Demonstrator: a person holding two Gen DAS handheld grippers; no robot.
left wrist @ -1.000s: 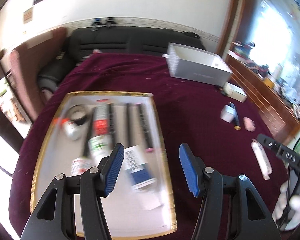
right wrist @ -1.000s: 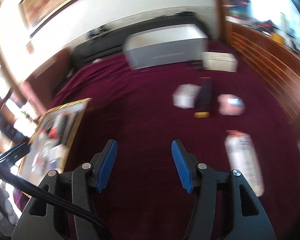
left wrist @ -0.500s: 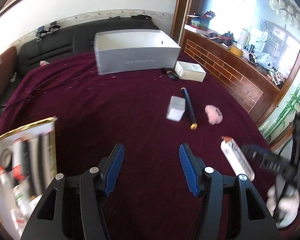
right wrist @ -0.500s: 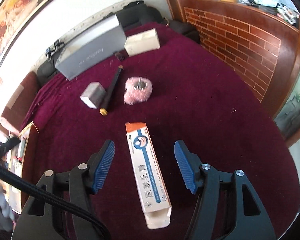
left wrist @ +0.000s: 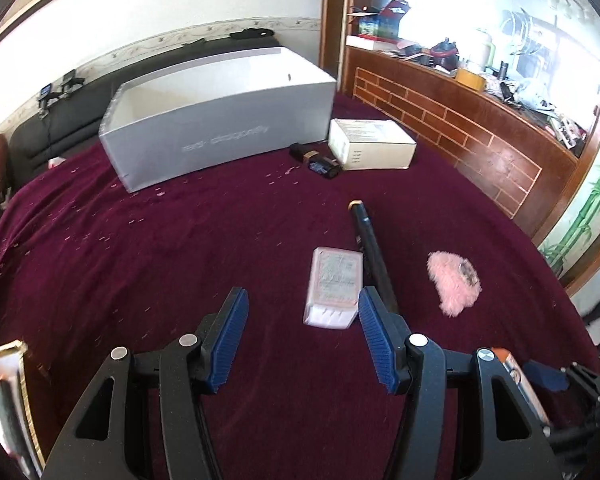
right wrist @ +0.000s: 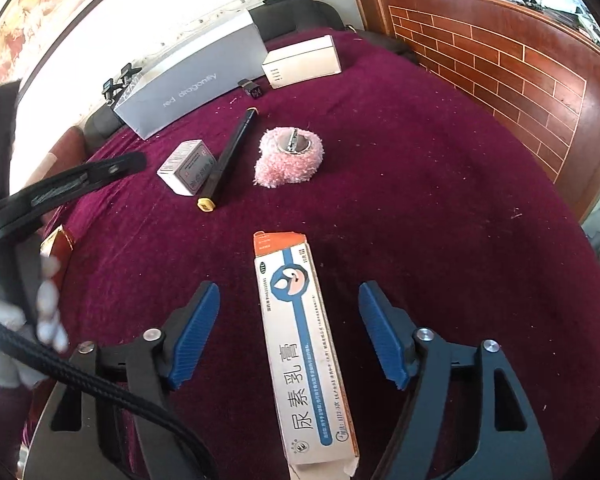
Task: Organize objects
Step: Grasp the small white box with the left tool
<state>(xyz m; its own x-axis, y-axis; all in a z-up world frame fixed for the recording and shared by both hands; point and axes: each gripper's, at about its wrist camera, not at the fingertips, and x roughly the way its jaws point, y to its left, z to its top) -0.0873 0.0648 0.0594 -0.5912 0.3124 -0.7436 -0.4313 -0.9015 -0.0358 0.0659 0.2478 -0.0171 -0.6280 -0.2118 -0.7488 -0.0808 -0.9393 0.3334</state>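
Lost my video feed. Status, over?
Both grippers open, left gripper empty. Right gripper straddles the ointment box, not yet closed. Nothing in the way.

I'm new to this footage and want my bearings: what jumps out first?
A long ointment box lies between the open right gripper fingers on the maroon cloth. Beyond it sit a fluffy pink item, a black pen and a big grey box.

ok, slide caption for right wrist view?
Open right gripper straddling the long ointment box on the maroon cloth.
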